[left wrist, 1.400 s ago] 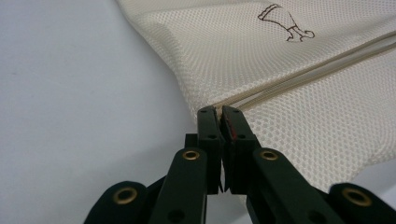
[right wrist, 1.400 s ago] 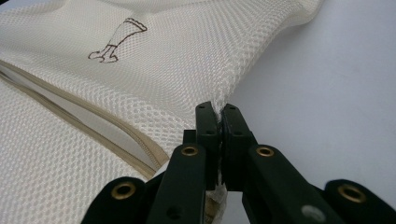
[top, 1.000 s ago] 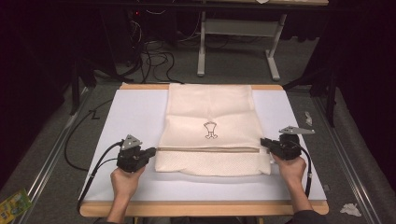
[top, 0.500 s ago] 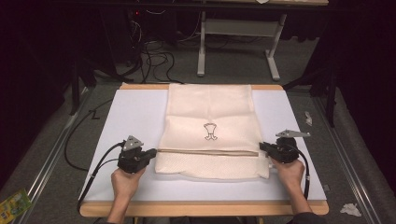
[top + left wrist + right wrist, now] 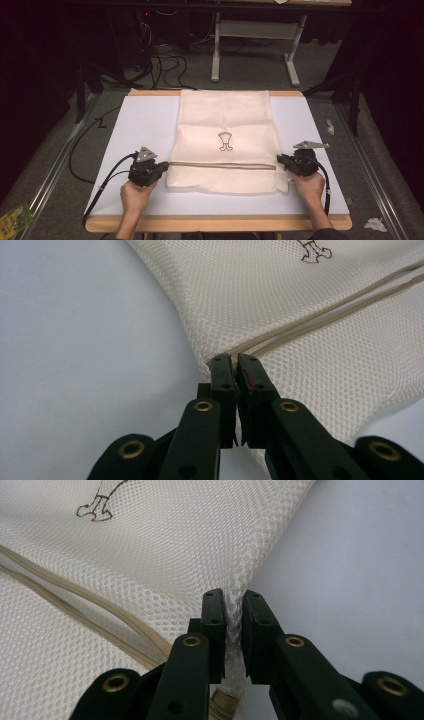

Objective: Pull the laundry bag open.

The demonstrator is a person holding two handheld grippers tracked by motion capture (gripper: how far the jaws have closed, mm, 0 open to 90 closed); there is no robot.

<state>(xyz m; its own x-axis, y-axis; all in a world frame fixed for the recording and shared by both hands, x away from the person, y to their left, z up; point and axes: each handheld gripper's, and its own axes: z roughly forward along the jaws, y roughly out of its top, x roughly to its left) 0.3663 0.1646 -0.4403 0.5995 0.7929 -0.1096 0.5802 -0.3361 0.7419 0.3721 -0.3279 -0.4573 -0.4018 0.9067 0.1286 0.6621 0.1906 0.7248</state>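
A cream mesh bag [image 5: 225,120] with a small dark printed figure [image 5: 226,141] lies flat on the white board [image 5: 145,125]. A beige zipper [image 5: 222,166] runs across it near its front end. My left gripper [image 5: 162,170] is shut on the bag's left edge where the zipper ends [image 5: 233,360]. My right gripper [image 5: 281,162] is shut on the bag's right edge, with mesh pinched between its jaws [image 5: 234,605]. The bag [image 5: 100,570] lies slightly puckered at both pinch points.
The white board rests on a wooden table [image 5: 215,223] with floor all around. Black cables [image 5: 95,175] trail from the left gripper off the table's left side. A white frame stand [image 5: 255,40] and cables sit on the floor behind.
Both grippers have slid a little toward the person, drawing the bag's front end with them. Both keep their hold on the edges.
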